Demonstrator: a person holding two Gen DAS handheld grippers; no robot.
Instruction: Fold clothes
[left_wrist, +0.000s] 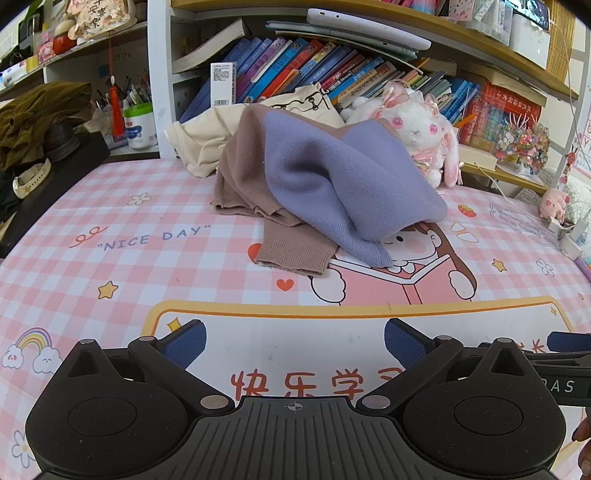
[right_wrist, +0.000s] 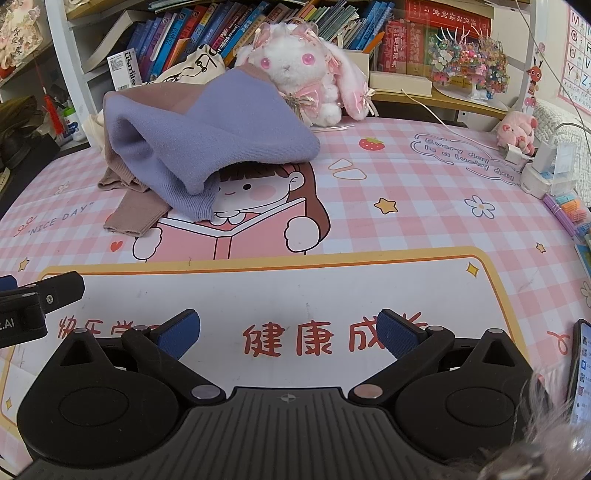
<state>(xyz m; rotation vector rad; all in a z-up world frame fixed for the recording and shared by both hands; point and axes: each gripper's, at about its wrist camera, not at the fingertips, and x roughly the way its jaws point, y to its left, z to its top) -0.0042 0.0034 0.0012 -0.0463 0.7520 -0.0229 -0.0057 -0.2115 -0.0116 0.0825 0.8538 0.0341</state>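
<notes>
A crumpled purple and brown knit sweater (left_wrist: 314, 181) lies in a heap at the far middle of the pink checked desk mat (left_wrist: 122, 258); it also shows in the right wrist view (right_wrist: 207, 136). A cream garment (left_wrist: 207, 140) lies behind it against the books. My left gripper (left_wrist: 295, 343) is open and empty, low over the mat's near part, well short of the sweater. My right gripper (right_wrist: 288, 332) is open and empty, beside the left one, also short of the sweater. The left gripper's side shows at the left edge of the right wrist view (right_wrist: 33, 299).
A white plush rabbit (right_wrist: 303, 74) sits behind the sweater. Bookshelves with books (left_wrist: 314, 70) line the back. A pen holder tub (left_wrist: 138, 125) and dark clothes (left_wrist: 40, 118) stand at the left. A charger and cable (right_wrist: 546, 166) and a phone (right_wrist: 583, 369) lie at the right.
</notes>
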